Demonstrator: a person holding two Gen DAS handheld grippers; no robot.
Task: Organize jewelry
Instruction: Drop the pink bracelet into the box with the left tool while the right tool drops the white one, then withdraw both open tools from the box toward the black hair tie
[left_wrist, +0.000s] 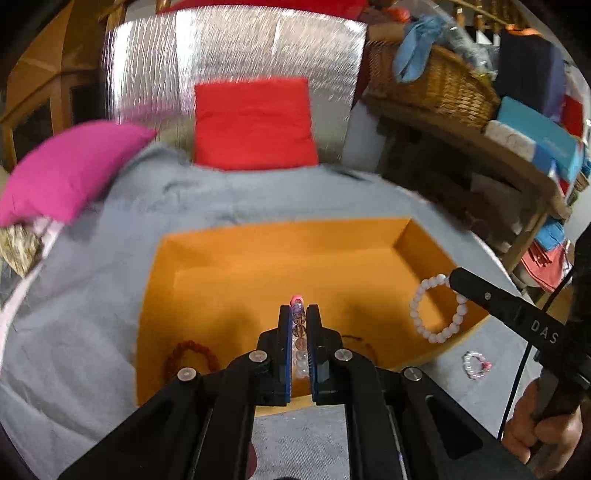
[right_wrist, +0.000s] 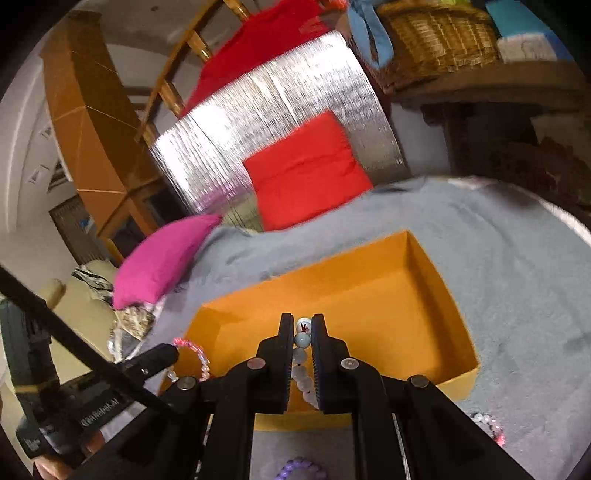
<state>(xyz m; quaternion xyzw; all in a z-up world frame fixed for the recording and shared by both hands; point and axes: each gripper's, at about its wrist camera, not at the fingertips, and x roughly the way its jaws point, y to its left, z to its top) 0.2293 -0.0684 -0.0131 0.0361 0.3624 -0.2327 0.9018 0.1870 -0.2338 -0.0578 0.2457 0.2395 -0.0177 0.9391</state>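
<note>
An open orange box (left_wrist: 258, 266) lies on a grey cloth (left_wrist: 92, 295). My left gripper (left_wrist: 299, 310) hangs over the box, shut on a bracelet of pink, purple, brown and clear beads (left_wrist: 298, 332). Inside the box lie a red-brown bead bracelet (left_wrist: 190, 356) and a thin dark one (left_wrist: 360, 343). My right gripper (right_wrist: 303, 325) is shut on a white bead bracelet (right_wrist: 301, 369), which dangles over the box's right side (left_wrist: 437, 306). A small pink-and-clear bracelet (left_wrist: 476, 363) and a purple one (right_wrist: 299, 467) rest on the cloth beside the box (right_wrist: 388, 295).
A magenta cushion (left_wrist: 70, 170) and a red cushion (left_wrist: 255, 122) lie beyond the box, in front of a silver foil sheet (left_wrist: 236, 48). On the right stands a wooden shelf with a wicker basket (left_wrist: 436, 81). A hand (left_wrist: 543, 428) grips the right tool.
</note>
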